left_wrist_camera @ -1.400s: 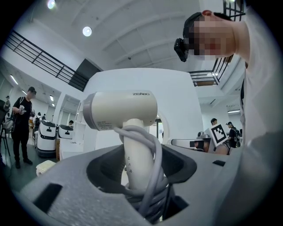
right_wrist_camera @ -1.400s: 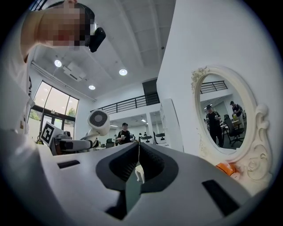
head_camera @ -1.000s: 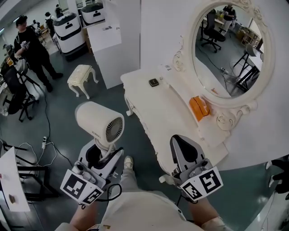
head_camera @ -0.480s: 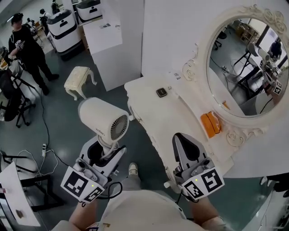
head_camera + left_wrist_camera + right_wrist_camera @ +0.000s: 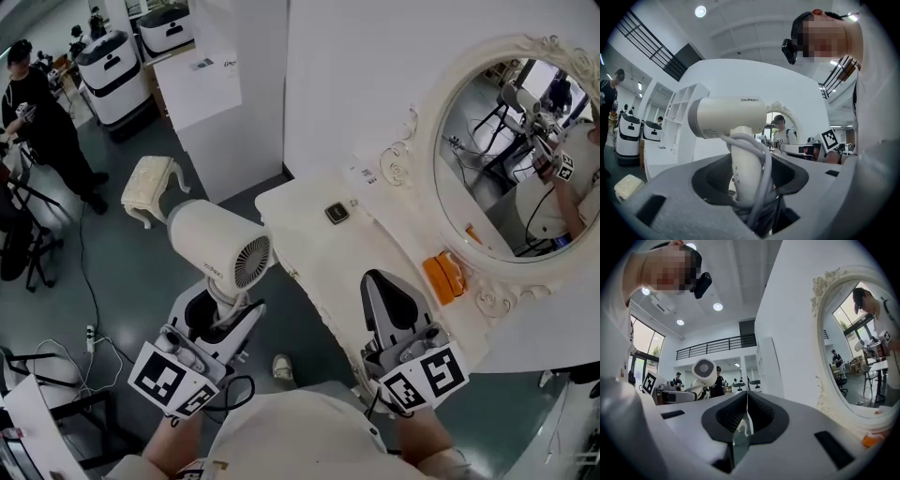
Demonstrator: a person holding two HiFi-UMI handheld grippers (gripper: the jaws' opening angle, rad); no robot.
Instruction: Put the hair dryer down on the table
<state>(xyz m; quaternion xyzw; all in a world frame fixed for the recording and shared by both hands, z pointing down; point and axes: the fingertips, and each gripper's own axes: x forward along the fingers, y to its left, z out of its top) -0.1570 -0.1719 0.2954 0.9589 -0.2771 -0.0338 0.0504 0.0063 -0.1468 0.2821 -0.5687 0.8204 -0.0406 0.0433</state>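
Note:
A cream-white hair dryer [image 5: 217, 247] stands upright in the air, its grille facing the dressing table [image 5: 323, 267]. My left gripper [image 5: 221, 313] is shut on its handle, with the grey cord looped around the handle between the jaws. In the left gripper view the hair dryer [image 5: 725, 117] fills the middle, held by the left gripper [image 5: 749, 183]. My right gripper [image 5: 389, 302] hovers shut and empty over the table's front edge. The right gripper view shows the right gripper [image 5: 746, 414] with its jaws meeting in a thin line, and the hair dryer [image 5: 704, 371] off to the left.
An oval mirror [image 5: 525, 155] stands behind the table. On the table lie an orange object [image 5: 443, 278] and a small dark square item [image 5: 337, 213]. A cream stool [image 5: 148, 185], a white pillar [image 5: 208, 89], white machines [image 5: 108, 61] and a person [image 5: 37, 117] are at the left.
Both grippers and the held hair dryer have moved level toward the table and mirror, which now look closer and shifted in the head view. Neither grip has changed.

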